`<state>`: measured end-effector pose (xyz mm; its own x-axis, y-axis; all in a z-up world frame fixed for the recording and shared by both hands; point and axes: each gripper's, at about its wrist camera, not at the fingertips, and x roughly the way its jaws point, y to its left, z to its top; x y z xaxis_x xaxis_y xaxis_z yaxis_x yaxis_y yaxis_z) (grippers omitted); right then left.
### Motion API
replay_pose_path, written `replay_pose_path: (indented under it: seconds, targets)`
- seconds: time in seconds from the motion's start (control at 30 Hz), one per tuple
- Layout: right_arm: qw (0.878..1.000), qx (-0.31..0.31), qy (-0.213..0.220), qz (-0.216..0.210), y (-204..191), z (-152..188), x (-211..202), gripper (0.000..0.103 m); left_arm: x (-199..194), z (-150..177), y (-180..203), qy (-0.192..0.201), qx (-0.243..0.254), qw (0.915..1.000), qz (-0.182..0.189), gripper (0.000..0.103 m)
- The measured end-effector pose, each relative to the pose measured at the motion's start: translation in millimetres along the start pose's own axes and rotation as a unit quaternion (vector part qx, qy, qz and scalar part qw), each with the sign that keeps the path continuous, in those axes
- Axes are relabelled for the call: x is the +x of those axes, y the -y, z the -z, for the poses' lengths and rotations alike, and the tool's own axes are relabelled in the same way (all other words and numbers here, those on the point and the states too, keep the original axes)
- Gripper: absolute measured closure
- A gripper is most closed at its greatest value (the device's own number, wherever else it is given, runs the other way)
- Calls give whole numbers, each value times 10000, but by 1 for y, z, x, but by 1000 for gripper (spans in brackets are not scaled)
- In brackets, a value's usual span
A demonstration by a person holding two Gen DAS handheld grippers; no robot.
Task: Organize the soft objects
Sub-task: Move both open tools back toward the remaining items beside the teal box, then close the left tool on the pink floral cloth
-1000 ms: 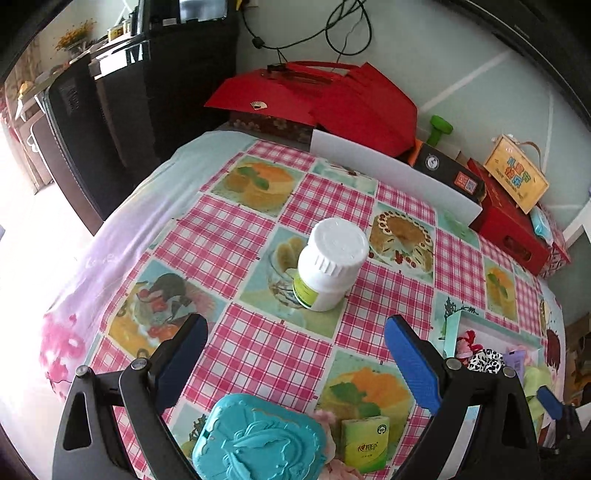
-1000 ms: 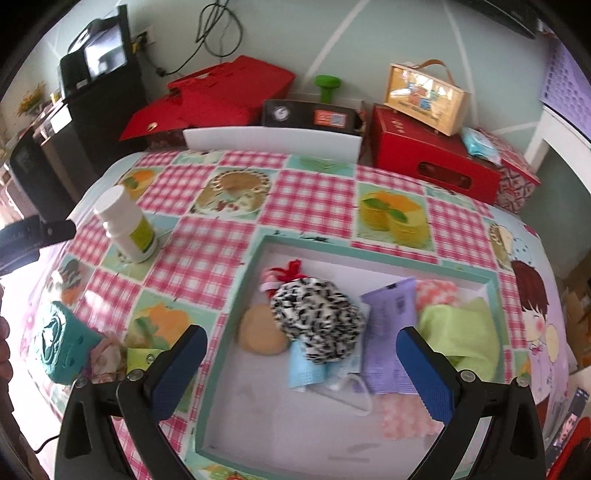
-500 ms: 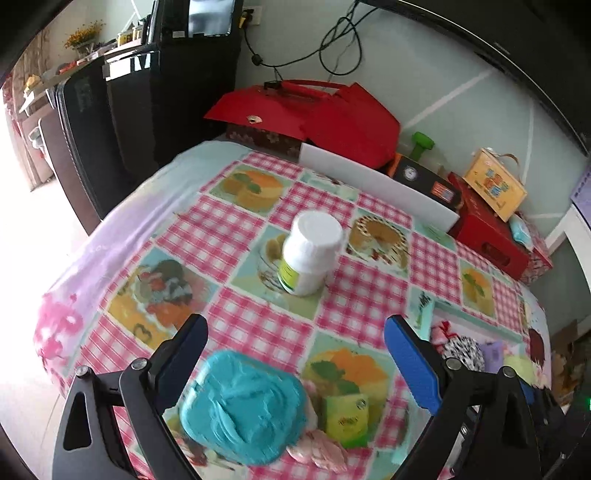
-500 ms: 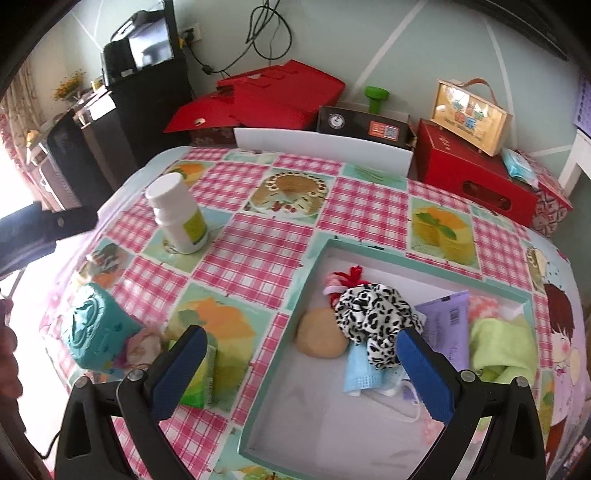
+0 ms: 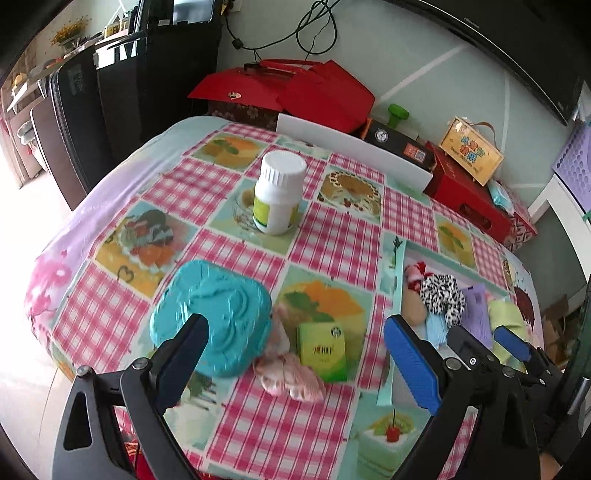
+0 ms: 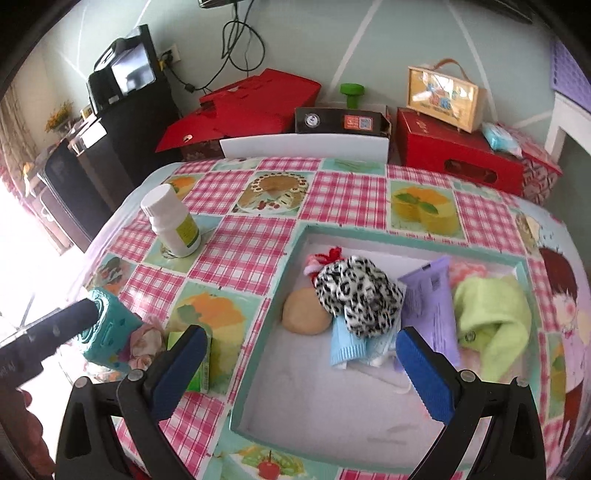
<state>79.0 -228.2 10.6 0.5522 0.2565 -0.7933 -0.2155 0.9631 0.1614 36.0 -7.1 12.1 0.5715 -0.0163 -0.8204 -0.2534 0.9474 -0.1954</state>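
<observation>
the left gripper (image 5: 291, 343) hangs over the checked tablecloth (image 5: 332, 243) with its jaws wide apart and empty — below it lie a teal box (image 5: 218, 310), a crumpled pink cloth (image 5: 291, 376) and a green carton (image 5: 322, 349), all touching or just beside one another. the right gripper (image 6: 295, 354) is spread wide too, gripping nothing, above the shallow tray (image 6: 413, 236) — inside sit a leopard-print scrunchie (image 6: 360, 295), a green cloth (image 6: 491, 314), a purple tube (image 6: 432, 291) and a tan puff (image 6: 304, 317). a white bottle (image 5: 279, 192) stands upright, well apart.

Looks like somebody's living room: a cake-print checkered tablecloth (image 6: 343, 199) is covering the table beyond the fingers, with red gift boxes (image 6: 458, 155) sitting behind it and cables (image 5: 295, 33) dangling down the wall.
</observation>
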Motion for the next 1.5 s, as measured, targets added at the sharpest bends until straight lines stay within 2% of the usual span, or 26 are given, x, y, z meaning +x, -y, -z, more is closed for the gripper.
replay_pose_path:
  seconds: [0.17, 0.47, 0.6, 0.7, 0.77, 0.87, 0.97, 1.03, 1.13, 1.37, 1.5]
  targets:
    - [9999, -87, -13, 85, 0, 15, -2, 0, -2, 12, 0, -29, -27, 10000, -56, 7]
    - [9999, 168, -12, -31, 11, 27, -8, 0, -2, 33, 7, -148, 110, 9998, -56, 8]
    - [9999, 148, 55, -45, 10, 26, -9, 0, 3, 39, 13, -267, 205, 9994, -50, 17]
    - [9997, 145, 121, -132, 10, 25, -10, 0, 9, 43, 14, -370, 170, 9991, -67, 19]
    - [9994, 136, 180, -267, 10, 24, -10, 2, 12, 45, 13, -377, 119, 9992, -87, 20]
    - [9979, 108, 213, -598, 4, 23, -10, 6, 16, 46, 8, -400, -41, 9992, -74, 30]
    - [9962, -18, 215, -848, -7, 23, -8, 8, 22, 49, 3, -462, -158, 9988, -96, 31]
    - [9959, -101, 205, -876, -13, 24, -7, 9, 25, 49, -1, -481, -275, 9984, -63, 32]
    - [9954, -214, 152, -920, -20, 24, -4, 11, 32, 50, -5, -501, -396, 9979, -73, 41]
    - [9925, -368, 36, -1161, -35, 24, 7, 12, 49, 54, -14, -674, -645, 9956, -5, 46]
    - [9914, -461, -98, -1224, -42, 25, 15, 14, 57, 55, -20, -766, -787, 9939, 51, 54]
